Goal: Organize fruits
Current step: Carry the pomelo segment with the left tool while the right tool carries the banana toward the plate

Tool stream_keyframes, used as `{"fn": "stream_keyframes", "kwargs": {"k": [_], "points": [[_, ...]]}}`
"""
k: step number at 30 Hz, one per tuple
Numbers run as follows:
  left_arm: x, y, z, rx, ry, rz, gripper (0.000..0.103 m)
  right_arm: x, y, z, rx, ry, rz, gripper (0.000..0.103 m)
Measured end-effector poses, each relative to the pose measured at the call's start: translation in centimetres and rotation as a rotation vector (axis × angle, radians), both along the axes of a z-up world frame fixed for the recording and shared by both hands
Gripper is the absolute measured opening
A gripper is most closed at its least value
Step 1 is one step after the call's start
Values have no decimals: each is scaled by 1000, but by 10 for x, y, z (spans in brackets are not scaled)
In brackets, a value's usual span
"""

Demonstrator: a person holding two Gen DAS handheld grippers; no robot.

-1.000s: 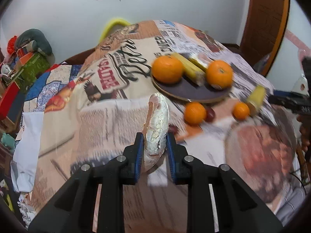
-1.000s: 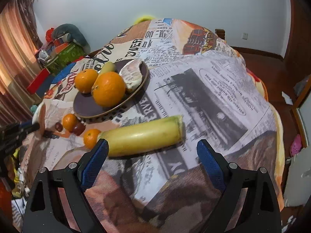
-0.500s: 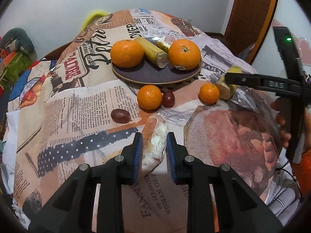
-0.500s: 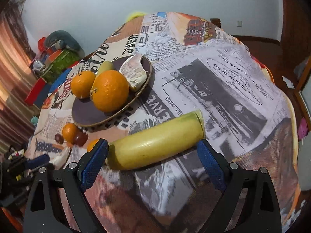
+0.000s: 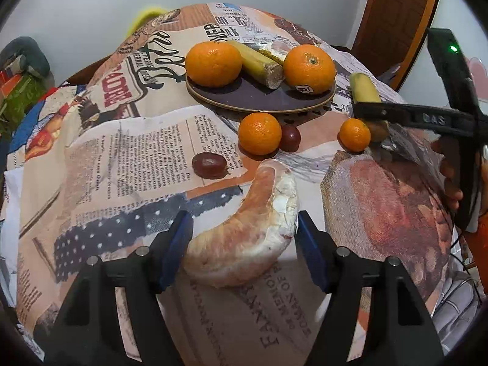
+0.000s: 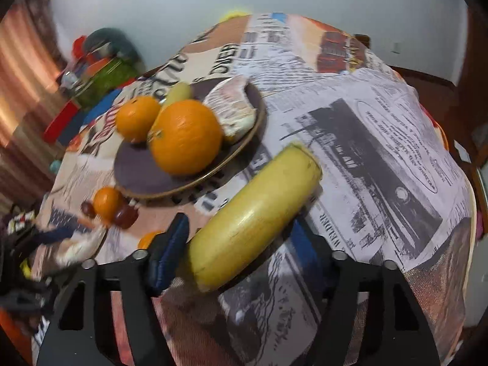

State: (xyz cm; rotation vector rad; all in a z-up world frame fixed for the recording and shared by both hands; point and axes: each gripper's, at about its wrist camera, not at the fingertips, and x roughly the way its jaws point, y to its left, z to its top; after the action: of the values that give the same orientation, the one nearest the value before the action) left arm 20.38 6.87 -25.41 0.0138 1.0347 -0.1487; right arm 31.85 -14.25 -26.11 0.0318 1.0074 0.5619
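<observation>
The sorting is mid-way: several fruits already sit on the plate (image 5: 259,99), while others lie loose on the counter (image 5: 122,158) just in front of it.

The left tool (image 5: 244,238) is in the act of letting go. Its jaws are opening, and the pomelo wedge (image 5: 247,238) lies on the cloth between them, a gap showing on each side, so the pads no longer press it. The wedge rests near the counter's front edge, well short of the plate, with a grape (image 5: 209,164) just beyond it.

The right tool (image 6: 241,250) is at the opposite stage. Its jaws are closing around the banana piece (image 6: 253,216), which lies on the counter just beside the plate's rim. The left pad looks close to the peel; the right pad is mostly hidden behind the fruit, and the view is blurred, so whether the grip is made cannot be told.

The next move probably calls for the right tool to finish closing, lift the banana and carry it over the rim to a free spot on the plate, clear of the big orange (image 6: 186,137). The left tool would need to back off the wedge without nudging it. The small oranges and grapes remain to be gathered.
</observation>
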Motion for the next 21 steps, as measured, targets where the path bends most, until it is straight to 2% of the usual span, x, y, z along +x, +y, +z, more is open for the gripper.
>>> {"fn": "stream_keyframes", "kwargs": {"k": [3, 6, 10, 16, 21], "points": [[3, 1, 0, -14, 6, 15, 68, -6, -5, 3, 25, 17, 31, 46], [3, 3, 2, -47, 22, 41, 62, -18, -7, 7, -15, -13, 57, 40], [-4, 2, 4, -83, 54, 61, 61, -31, -8, 10, -66, -41, 82, 38], [-25, -16, 9, -87, 86, 33, 61, -54, -24, 13, -52, -25, 80, 36], [-32, -28, 11, -41, 98, -9, 61, -72, -29, 16, -72, -22, 99, 36]]}}
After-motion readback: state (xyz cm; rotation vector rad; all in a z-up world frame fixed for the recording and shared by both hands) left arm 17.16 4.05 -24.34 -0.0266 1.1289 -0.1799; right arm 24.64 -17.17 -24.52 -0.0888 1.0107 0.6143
